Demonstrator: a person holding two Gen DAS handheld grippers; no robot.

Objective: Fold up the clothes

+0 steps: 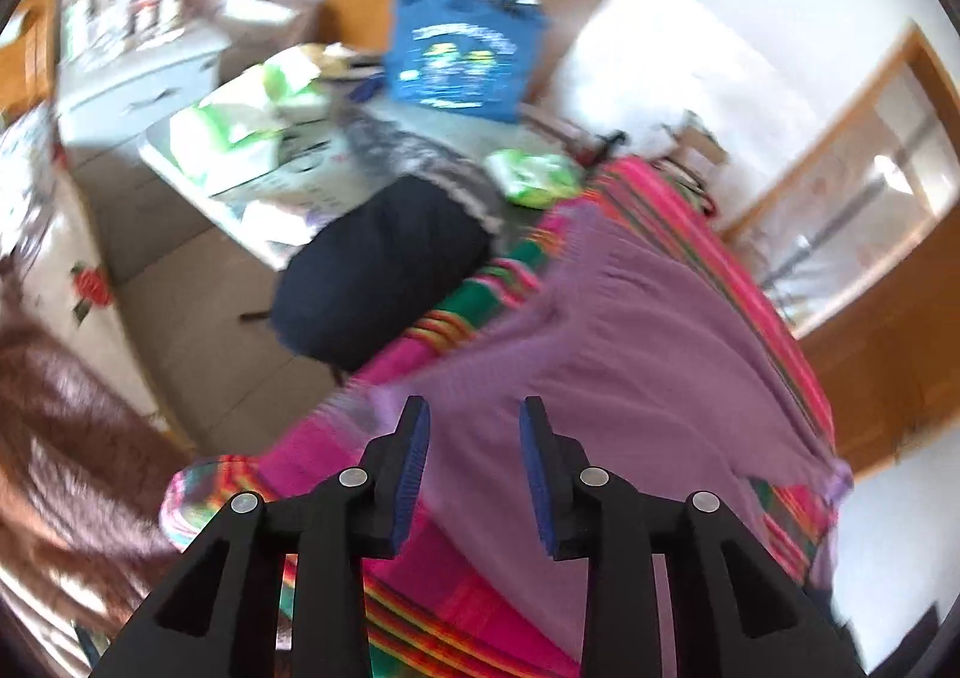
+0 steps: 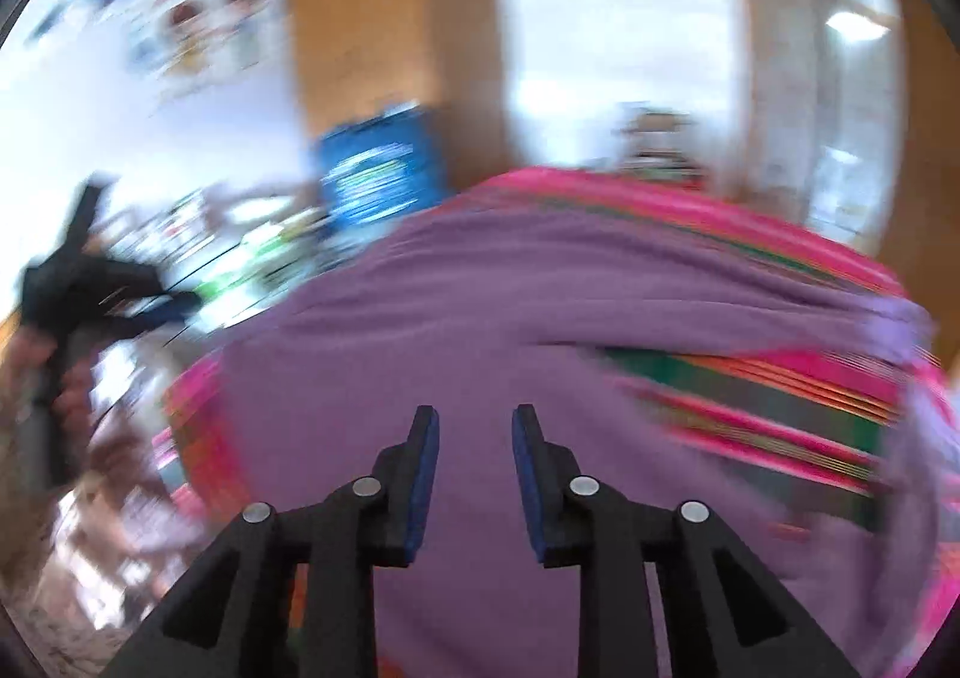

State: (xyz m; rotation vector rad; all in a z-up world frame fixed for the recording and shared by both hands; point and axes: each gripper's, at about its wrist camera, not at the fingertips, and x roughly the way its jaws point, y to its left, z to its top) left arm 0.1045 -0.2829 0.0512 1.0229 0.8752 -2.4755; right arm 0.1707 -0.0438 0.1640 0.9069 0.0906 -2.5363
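Observation:
A purple garment lies spread over a table under a bright pink striped cloth. My left gripper hovers above the garment's near edge, jaws open, nothing between its blue pads. In the right wrist view the same purple garment fills the middle, blurred by motion. My right gripper hangs over it with its jaws apart and empty. At the far left of that view the other gripper shows as a dark blurred shape.
A dark rounded chair back with a grey knit over it stands beside the table. Behind it is a cluttered side table with green-and-white packs and a blue bag. Wooden doors and a white wall lie beyond.

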